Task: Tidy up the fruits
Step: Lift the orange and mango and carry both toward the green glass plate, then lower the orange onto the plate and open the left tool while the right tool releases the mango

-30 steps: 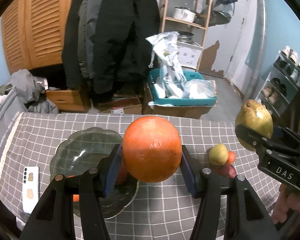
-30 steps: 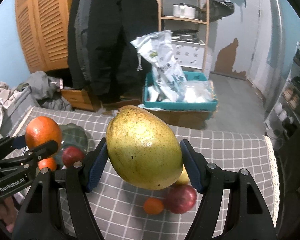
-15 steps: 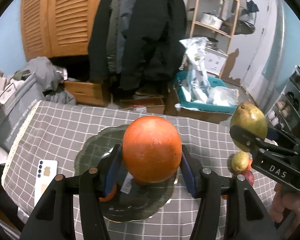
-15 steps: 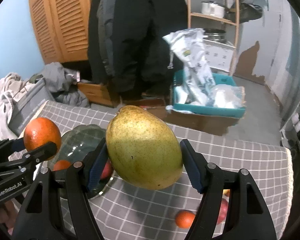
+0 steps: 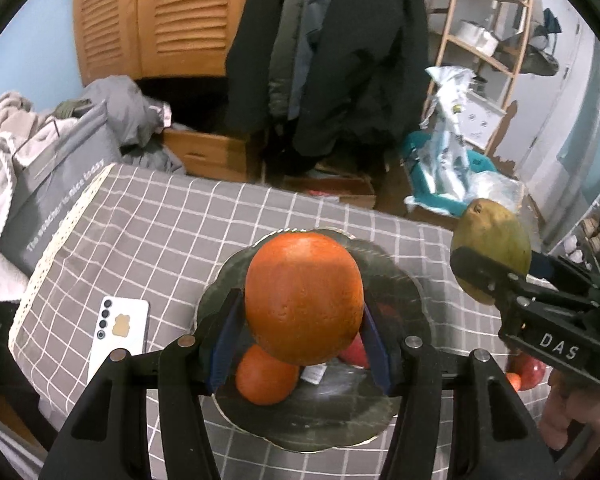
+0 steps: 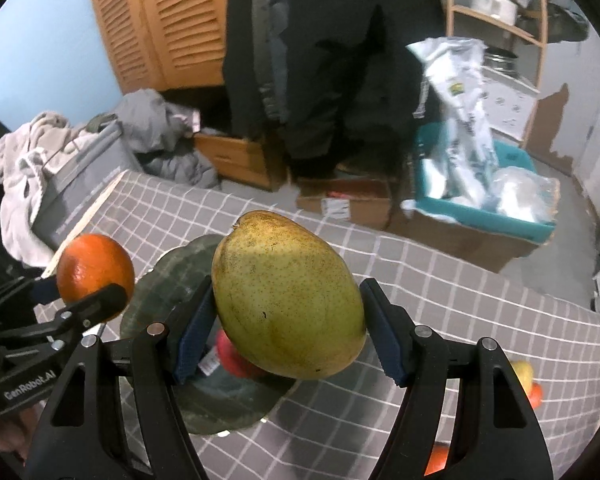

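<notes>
My left gripper (image 5: 302, 320) is shut on a large orange (image 5: 303, 297) and holds it above the dark green plate (image 5: 396, 412). On the plate lie a small orange (image 5: 265, 376) and a red fruit (image 5: 354, 354), partly hidden. My right gripper (image 6: 288, 326) is shut on a yellow-green mango (image 6: 286, 294), held above the plate's right edge (image 6: 216, 412). In the left wrist view the mango (image 5: 496, 248) hangs to the right of the plate. A red fruit (image 6: 230, 356) shows under the mango.
A white phone (image 5: 118, 332) lies on the grey checked tablecloth (image 5: 160, 216) left of the plate. A red apple (image 5: 528, 368) and a small orange fruit (image 5: 514, 380) lie right of the plate. A yellow fruit (image 6: 522, 372) sits near the table's right edge.
Both grippers moved left with their fruit. The large orange now hangs over the plate's middle, and the mango has come over the plate's right side.
</notes>
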Demonstrator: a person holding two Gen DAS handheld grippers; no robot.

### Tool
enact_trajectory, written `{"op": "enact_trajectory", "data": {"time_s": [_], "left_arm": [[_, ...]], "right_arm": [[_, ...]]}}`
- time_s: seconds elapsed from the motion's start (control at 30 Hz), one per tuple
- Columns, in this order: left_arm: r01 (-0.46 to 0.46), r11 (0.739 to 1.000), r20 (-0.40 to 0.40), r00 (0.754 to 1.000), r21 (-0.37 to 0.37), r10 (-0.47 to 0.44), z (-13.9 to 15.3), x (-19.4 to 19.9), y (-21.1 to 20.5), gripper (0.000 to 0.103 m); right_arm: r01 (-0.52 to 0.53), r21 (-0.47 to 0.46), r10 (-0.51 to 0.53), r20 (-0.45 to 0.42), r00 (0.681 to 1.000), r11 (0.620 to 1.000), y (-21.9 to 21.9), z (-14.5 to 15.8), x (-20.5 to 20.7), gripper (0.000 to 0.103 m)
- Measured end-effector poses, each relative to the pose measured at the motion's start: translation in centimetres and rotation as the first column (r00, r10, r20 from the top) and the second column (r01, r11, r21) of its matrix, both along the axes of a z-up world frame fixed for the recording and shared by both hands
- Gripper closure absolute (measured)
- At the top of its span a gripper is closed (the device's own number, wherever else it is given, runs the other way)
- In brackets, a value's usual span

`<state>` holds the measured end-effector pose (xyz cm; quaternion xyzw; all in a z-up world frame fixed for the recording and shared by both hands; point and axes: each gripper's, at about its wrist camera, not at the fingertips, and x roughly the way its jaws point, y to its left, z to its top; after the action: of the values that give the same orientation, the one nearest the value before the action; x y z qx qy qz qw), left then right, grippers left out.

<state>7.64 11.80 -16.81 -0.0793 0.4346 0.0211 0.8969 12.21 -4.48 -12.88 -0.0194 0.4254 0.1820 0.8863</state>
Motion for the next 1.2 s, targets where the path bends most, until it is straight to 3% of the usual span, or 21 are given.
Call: {"op": "enact_trajectory", "data": {"time_s": [0.3,0.63,1.2], "left_arm": [[-0.032,0.999,-0.067,0.997,0.017,0.033,-3.4,1.3,1.7,0.045],[-0.07,0.997,-0.119,0.991,-0.024,0.067,-5.9,2.4,3.3,0.045],[-0.074,0.996,-0.19,0.98,-0.057,0.062,-8.8,3.4,3.4,0.045]], "right_arm": [[-0.044,0.008,0.044,-0.075,0.996,0.999,3.1,-2.9,1.7,0.032],[-0.052,0.017,0.054,-0.149,0.987,0.998,4.1,-5.2,3.0,0.032],[-0.057,0.0,0.056,-0.2,0.978,0.998,4.7,-7.2,3.7,0.031]]}}
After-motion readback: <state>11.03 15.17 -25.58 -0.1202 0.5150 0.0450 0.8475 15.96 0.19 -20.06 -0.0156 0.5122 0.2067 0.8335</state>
